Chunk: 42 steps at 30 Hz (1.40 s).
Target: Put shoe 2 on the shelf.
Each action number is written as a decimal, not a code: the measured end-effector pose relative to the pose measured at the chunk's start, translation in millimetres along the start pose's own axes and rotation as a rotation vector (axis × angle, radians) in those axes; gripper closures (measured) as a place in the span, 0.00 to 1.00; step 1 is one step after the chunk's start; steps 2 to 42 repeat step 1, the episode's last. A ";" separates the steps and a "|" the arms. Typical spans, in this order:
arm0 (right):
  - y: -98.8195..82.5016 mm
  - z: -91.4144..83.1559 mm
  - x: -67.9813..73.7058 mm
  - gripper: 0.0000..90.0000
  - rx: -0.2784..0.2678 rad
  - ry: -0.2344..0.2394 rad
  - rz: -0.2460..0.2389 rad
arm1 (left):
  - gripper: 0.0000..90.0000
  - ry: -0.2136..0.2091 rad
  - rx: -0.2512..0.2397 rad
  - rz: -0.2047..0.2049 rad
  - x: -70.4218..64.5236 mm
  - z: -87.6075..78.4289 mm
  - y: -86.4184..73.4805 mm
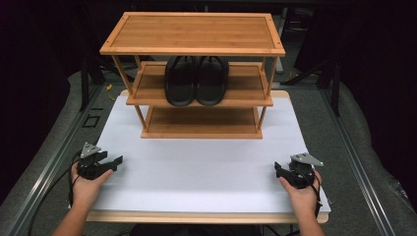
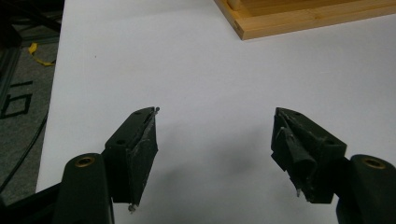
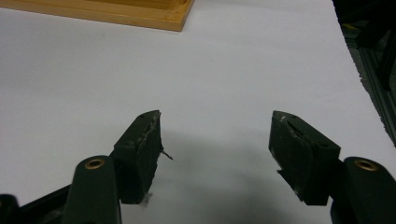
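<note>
At the table's near edge, left gripper [image 1: 116, 162] and right gripper [image 1: 278, 170] rest with jaws spread, empty. Likely target: black slippers [image 1: 196, 80] on the rack's [image 1: 192, 49] middle shelf; reach level under the top shelf, pinch each heel rim.

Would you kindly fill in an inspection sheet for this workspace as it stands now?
Surface: white table top, bare in front of the rack.
Job's things: wooden three-shelf rack at the far side; pair of black sandals side by side on its middle shelf; top and bottom shelves bare.
Clutter: nothing seen.
Grippers: left tongs and right tongs near the table's front corners, each held in a hand, jaws apart and holding nothing.
Cables: a black cable trails from the left tongs off the table edge; another loops at the right wrist.
Surroundings: grey floor with metal rails, dark beyond.
</note>
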State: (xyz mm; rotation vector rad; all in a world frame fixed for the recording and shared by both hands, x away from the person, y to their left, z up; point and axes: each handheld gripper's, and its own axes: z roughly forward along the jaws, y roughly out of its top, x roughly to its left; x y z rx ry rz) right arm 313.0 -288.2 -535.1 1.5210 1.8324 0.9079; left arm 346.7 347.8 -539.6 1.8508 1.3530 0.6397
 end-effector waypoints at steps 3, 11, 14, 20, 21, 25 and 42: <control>0.0 0.6 -0.5 0.38 0.002 -0.002 0.000 | 0.34 0.001 0.002 -0.003 0.4 0.5 0.0; 0.0 0.6 -0.5 0.38 0.002 -0.002 0.000 | 0.34 0.001 0.002 -0.003 0.4 0.5 0.0; 0.0 0.6 -0.5 0.38 0.002 -0.002 0.000 | 0.34 0.001 0.002 -0.003 0.4 0.5 0.0; 0.0 0.6 -0.5 0.38 0.002 -0.002 0.000 | 0.34 0.001 0.002 -0.003 0.4 0.5 0.0; 0.0 0.6 -0.5 0.38 0.002 -0.002 0.000 | 0.34 0.001 0.002 -0.003 0.4 0.5 0.0; 0.0 0.6 -0.5 0.38 0.002 -0.002 0.000 | 0.34 0.001 0.002 -0.003 0.4 0.5 0.0; 0.0 0.6 -0.5 0.38 0.002 -0.002 0.000 | 0.34 0.001 0.002 -0.003 0.4 0.5 0.0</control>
